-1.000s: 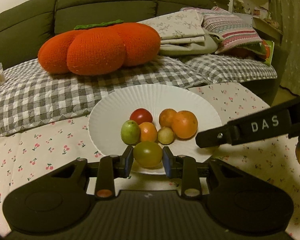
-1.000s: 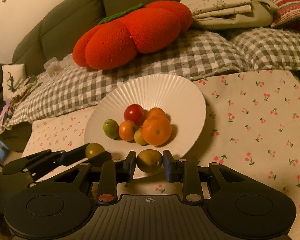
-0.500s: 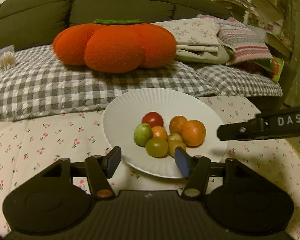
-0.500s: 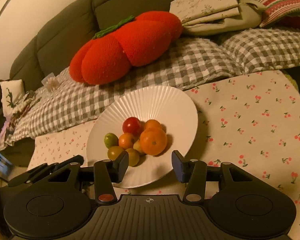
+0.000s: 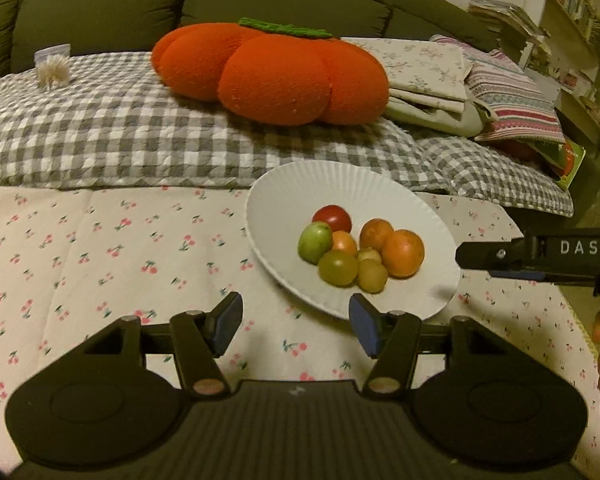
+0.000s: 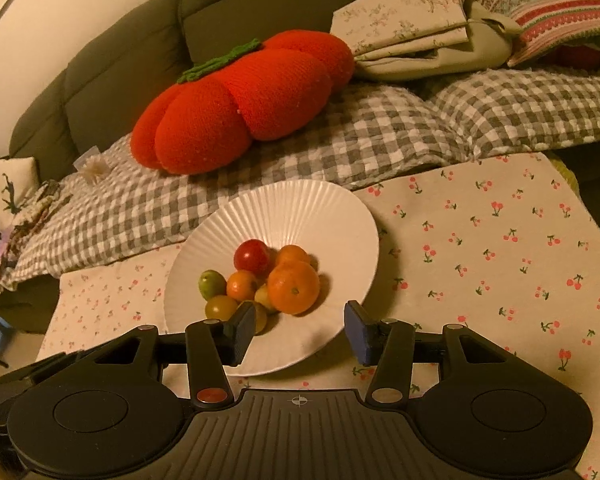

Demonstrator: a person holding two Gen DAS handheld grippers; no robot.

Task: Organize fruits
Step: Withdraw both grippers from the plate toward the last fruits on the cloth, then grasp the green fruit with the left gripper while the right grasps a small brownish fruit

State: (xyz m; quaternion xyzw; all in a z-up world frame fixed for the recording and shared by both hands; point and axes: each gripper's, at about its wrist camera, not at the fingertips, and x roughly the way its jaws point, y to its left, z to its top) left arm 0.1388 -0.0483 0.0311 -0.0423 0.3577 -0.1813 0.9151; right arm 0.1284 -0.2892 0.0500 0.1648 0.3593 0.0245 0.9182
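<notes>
A white ribbed plate (image 5: 300, 188) (image 6: 300, 208) on a cherry-print cloth holds several small fruits: a red tomato (image 5: 333, 217) (image 6: 252, 256), a green fruit (image 5: 314, 241) (image 6: 211, 283), oranges (image 5: 403, 253) (image 6: 293, 287) and olive-yellow fruits (image 5: 337, 267) (image 6: 220, 307). My left gripper (image 5: 296, 326) is open and empty, just in front of the plate's near left rim. My right gripper (image 6: 300, 330) is open and empty over the plate's near rim; it also shows in the left wrist view (image 5: 540, 258) at the right edge.
A big orange pumpkin cushion (image 5: 272, 74) (image 6: 240, 104) lies on a grey checked blanket (image 5: 100, 136) on the dark green sofa behind the plate. Folded linens and a striped pillow (image 5: 512, 96) lie to the right. The cloth's right edge (image 6: 580, 208) drops off.
Both grippers let go of their olive-yellow fruits onto the plate, opened wide and drew back. The left view has shifted leftward.
</notes>
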